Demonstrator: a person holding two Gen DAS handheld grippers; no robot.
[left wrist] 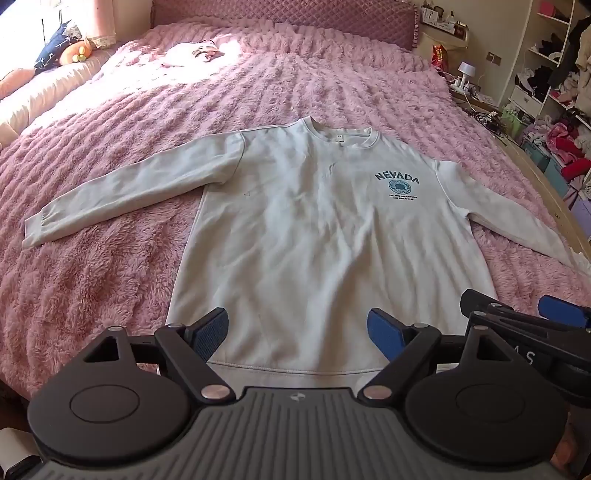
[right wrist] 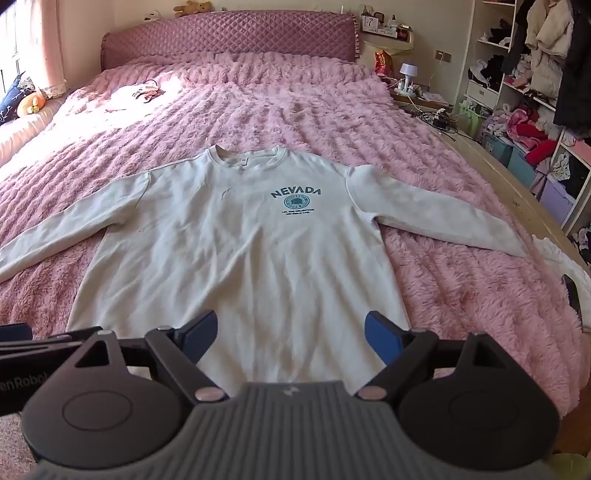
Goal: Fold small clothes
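White sweatshirt [left wrist: 295, 229] flat, collar toward headboard [right wrist: 229, 37], sleeves outspread

A wide bed [right wrist: 295, 110] in fluffy pink bedding met a quilted mauve headboard [right wrist: 229, 35]; sunlight fell across its far left corner (by the window side), while open shelves [right wrist: 535, 74] crammed with clothes lined the right wall

The sweatshirt [right wrist: 236, 251] hem hides behind the right hand-held gripper [right wrist: 290, 338].
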